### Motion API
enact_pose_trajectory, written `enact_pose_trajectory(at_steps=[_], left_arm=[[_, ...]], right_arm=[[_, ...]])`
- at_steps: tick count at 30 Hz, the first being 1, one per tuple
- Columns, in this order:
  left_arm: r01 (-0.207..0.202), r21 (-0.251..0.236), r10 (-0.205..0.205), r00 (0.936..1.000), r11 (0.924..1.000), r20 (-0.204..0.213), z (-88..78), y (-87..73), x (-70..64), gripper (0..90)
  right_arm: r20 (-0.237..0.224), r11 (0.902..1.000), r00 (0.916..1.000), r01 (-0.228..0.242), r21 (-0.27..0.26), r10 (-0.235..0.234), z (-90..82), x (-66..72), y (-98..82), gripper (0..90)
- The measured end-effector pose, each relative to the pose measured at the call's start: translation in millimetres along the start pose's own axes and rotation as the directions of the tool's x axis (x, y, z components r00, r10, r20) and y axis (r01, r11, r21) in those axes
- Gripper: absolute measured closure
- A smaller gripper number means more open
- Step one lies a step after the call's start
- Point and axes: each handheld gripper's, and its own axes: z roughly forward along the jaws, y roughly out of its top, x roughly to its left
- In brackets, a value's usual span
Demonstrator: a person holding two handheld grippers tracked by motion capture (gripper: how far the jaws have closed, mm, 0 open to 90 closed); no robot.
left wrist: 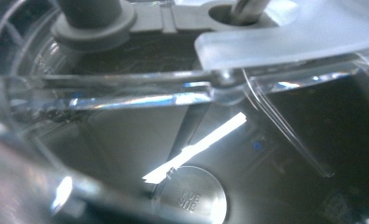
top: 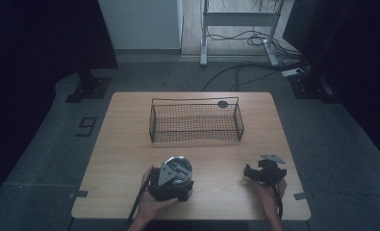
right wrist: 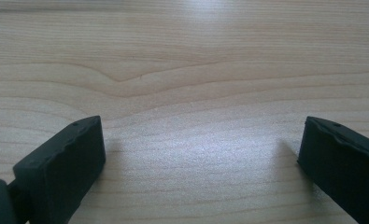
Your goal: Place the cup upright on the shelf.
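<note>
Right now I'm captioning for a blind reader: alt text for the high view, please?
A person's left gripper rests on a clear container near the front edge of a wooden table. The right gripper sits apart on bare wood, and an empty wire basket stands behind.

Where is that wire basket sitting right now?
In the high view, the wire basket sits on the far half of the wooden table, about centred, beyond both grippers and apart from them.

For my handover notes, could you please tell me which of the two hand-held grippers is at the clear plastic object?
The left hand-held gripper: it sits on the clear plastic object, while the right hand-held gripper stands open over bare table.
</note>
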Motion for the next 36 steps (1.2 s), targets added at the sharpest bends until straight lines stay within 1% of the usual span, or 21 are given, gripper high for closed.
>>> enact_pose_trajectory(at_steps=[11, 19, 29, 36], left_arm=[[0.018, -0.008, -0.018, 0.9998, 0.9998, -0.009, -4.0, -2.0, 0.8, 4.1], [0.034, -0.027, -0.034, 0.9994, 0.9991, -0.01, -10.1, 2.3, 2.3, 4.1], [0.038, -0.03, -0.039, 0.9992, 0.9988, -0.008, -11.8, 4.5, 2.1, 4.1], [0.048, -0.039, -0.049, 0.9987, 0.9981, -0.013, -14.9, 6.8, 2.9, 4.1]], right_arm=[[0.0, 1.0, 1.0, 0.0, 0.0, 0.0, 0.0, 0.0, 0.0, 0.4], [0.0, 1.0, 1.0, 0.0, 0.0, 0.0, 0.0, 0.0, 0.0, 0.5], [0.0, 1.0, 1.0, 0.0, 0.0, 0.0, 0.0, 0.0, 0.0, 0.4], [0.0, 1.0, 1.0, 0.0, 0.0, 0.0, 0.0, 0.0, 0.0, 0.5]])
